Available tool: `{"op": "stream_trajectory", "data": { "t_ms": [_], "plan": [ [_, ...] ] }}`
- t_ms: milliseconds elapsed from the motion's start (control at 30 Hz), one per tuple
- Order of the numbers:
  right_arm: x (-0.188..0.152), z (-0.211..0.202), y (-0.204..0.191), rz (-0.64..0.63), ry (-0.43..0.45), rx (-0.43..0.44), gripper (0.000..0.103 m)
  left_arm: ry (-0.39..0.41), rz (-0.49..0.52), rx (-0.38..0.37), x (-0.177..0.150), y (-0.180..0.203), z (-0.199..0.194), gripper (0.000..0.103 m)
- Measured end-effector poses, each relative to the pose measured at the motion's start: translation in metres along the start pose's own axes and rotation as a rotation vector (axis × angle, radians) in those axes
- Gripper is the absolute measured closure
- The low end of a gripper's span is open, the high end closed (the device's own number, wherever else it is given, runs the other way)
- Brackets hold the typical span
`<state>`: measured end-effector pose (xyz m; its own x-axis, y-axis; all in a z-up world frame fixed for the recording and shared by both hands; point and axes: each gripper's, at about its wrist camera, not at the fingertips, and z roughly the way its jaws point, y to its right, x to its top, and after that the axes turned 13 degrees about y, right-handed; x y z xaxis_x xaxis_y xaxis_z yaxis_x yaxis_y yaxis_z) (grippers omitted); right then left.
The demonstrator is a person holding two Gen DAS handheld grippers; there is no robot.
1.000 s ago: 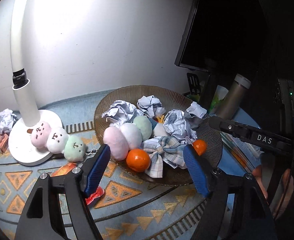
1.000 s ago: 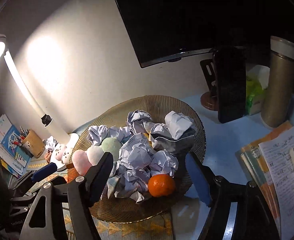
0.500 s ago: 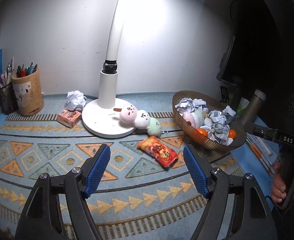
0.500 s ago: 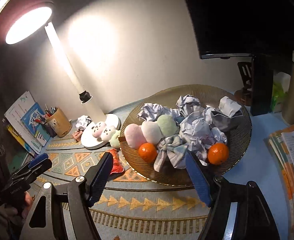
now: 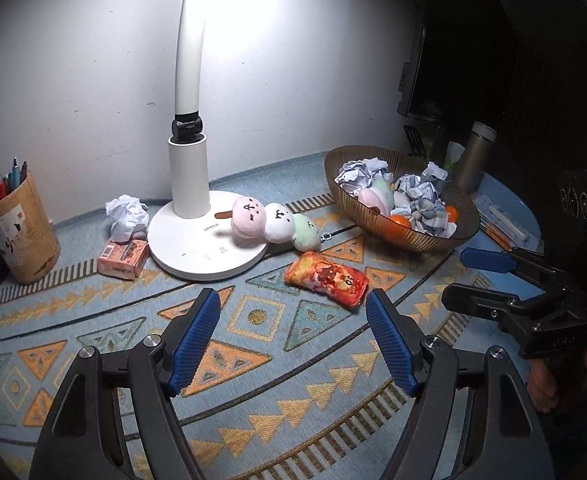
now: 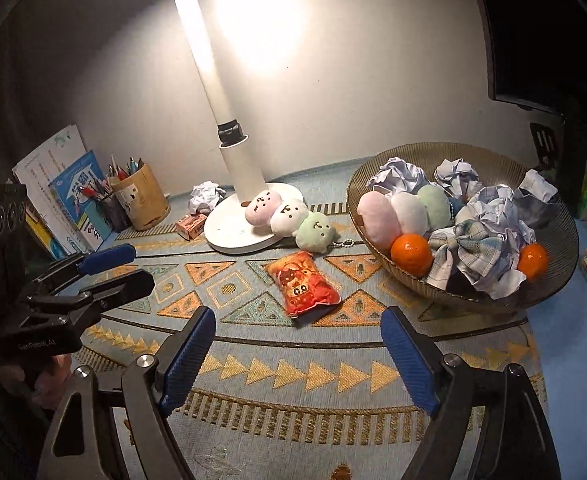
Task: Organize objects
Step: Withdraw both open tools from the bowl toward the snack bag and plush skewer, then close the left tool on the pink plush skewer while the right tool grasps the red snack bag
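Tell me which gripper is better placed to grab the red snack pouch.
Probably the right gripper: the red snack pouch lies centred just beyond its opening, empty jaws, whereas it sits off toward the left gripper's right finger.

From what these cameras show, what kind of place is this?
Most likely a home desk or study corner. A lit desk lamp stands on a patterned mat, a pen holder full of pens sits beside booklets, and a dark monitor stands by the wall.
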<state>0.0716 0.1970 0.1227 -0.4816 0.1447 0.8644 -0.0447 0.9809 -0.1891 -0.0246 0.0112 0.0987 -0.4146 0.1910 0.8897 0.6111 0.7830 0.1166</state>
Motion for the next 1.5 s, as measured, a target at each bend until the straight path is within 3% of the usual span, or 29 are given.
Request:
{"op": "stream_trajectory", "data": {
  "t_ms": [167, 300, 467, 767, 867, 1000, 1133, 1233, 1400, 1500],
  "plan": [
    [-0.019, 0.031, -0.004, -0.033, -0.04, -0.03, 0.015, -0.045, 0.111, -0.035, 0.011, -0.009, 0.044, 0.029],
    [-0.019, 0.061, -0.005, -0.057, -0.08, -0.002, 0.016, -0.075, 0.182, -0.065, 0.02, -0.019, 0.084, 0.029],
    [-0.018, 0.093, -0.001, -0.04, -0.123, -0.013, 0.015, -0.116, 0.195, -0.053, 0.025, -0.03, 0.128, 0.029],
    [-0.012, 0.121, 0.002, -0.044, -0.164, -0.039, 0.016, -0.098, 0.119, -0.051, 0.04, -0.034, 0.174, 0.029],
    [-0.014, 0.13, 0.004, -0.039, -0.204, -0.016, 0.033, -0.126, 0.139, -0.068, 0.037, -0.028, 0.184, 0.029],
    [-0.015, 0.129, 0.008, -0.014, -0.207, 0.022, 0.05, -0.16, 0.078, -0.104, 0.032, -0.027, 0.181, 0.029],
    [-0.015, 0.125, 0.013, 0.005, -0.205, 0.025, 0.059, -0.183, 0.02, -0.123, 0.018, -0.027, 0.159, 0.029],
    [-0.017, 0.118, 0.017, 0.039, -0.217, 0.025, 0.061, -0.211, -0.067, -0.144, 0.0, -0.024, 0.142, 0.029],
    [-0.022, 0.083, 0.019, 0.033, -0.183, -0.001, 0.061, -0.224, 0.0, -0.13, -0.015, 0.0, 0.113, 0.029],
    [-0.027, 0.077, 0.027, 0.07, -0.194, 0.011, 0.06, -0.208, 0.098, -0.052, -0.011, 0.01, 0.114, 0.029]
  ]
}}
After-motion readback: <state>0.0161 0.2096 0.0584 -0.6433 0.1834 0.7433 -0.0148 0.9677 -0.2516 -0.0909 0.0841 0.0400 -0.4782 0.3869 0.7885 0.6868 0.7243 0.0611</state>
